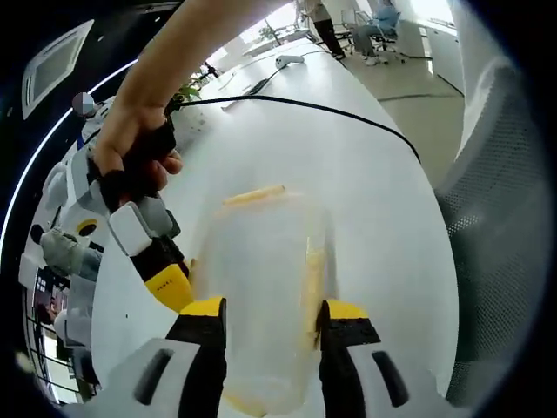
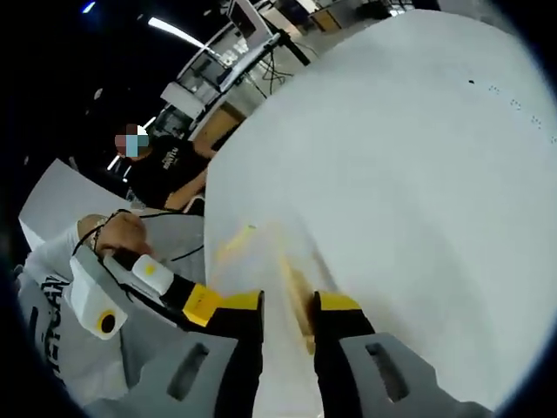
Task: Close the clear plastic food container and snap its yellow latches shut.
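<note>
Left gripper (image 1: 270, 324): yellow-tipped jaws stand apart, straddling the near end of the clear container (image 1: 261, 296), not clamped on it.
Right gripper (image 2: 287, 309): jaws parted, with a yellow latch (image 2: 296, 300) in the gap between them; it also enters the left gripper view (image 1: 165, 279), held by a hand (image 1: 130, 148).
Container: lies on the white table (image 1: 365, 192), lid on, another yellow latch (image 1: 252, 195) along its far edge.
Surroundings: a black cable (image 1: 305, 106) crosses the table; a mesh chair (image 1: 500, 218) stands beside it.
</note>
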A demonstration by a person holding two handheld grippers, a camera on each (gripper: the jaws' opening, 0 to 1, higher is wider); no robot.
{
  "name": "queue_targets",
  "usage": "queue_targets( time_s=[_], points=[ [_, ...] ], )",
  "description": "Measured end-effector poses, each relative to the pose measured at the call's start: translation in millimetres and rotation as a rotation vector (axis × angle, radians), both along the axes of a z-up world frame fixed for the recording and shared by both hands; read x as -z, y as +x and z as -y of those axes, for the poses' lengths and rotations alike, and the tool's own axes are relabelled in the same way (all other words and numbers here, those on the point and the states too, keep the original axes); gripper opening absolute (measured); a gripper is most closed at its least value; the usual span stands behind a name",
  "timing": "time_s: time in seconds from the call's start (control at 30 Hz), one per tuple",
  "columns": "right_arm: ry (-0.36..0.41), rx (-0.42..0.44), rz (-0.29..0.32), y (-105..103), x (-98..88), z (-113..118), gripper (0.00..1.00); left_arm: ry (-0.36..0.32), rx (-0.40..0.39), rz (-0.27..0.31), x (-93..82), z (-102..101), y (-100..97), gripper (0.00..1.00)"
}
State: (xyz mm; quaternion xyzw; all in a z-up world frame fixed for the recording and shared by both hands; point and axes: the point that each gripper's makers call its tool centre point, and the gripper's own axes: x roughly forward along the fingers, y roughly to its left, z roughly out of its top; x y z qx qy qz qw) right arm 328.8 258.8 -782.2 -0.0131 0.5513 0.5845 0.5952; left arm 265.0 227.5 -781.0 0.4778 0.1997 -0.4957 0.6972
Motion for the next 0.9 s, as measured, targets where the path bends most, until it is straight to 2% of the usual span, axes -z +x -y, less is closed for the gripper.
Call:
queue_targets(
  time_s=[0.3, 0.4, 0.53, 0.6, 0.7, 0.8, 0.83, 0.9],
  points=[
    [0.005, 0.023, 0.043, 1.6, -3.0, 1.3, 0.19, -0.028, 0.006, -0.006, -1.6, 1.0, -0.4, 0.38],
    [-0.002, 0.032, 0.083, 2.2, -4.8, 2.1, 0.19, -0.045, -0.004, -0.017, -2.7, 1.8, -0.4, 0.39],
    [0.010, 0.036, 0.146, 3.9, -6.7, 2.4, 0.19, -0.043, 0.014, 0.010, -1.8, 1.5, -1.9, 0.39],
    [0.023, 0.022, 0.198, 3.4, -9.7, 3.0, 0.17, -0.038, 0.021, 0.019, -2.5, 1.4, -1.9, 0.39],
    [0.042, 0.054, 0.219, 10.9, -14.4, 4.9, 0.09, -0.042, 0.023, 0.015, -4.0, 0.5, -2.8, 0.39],
    [0.131, 0.102, 0.186, 14.6, -34.2, 0.5, 0.00, -0.044, 0.012, 0.008, -5.2, -2.2, -3.9, 0.38],
    [0.146, 0.119, 0.192, 17.3, -39.1, -0.3, 0.03, -0.048, 0.007, 0.005, -5.7, -3.0, -4.6, 0.37],
    [0.129, 0.100, 0.253, 20.8, -42.8, 4.8, 0.17, -0.070, -0.014, -0.004, -8.6, -4.0, -5.6, 0.36]
  ],
)
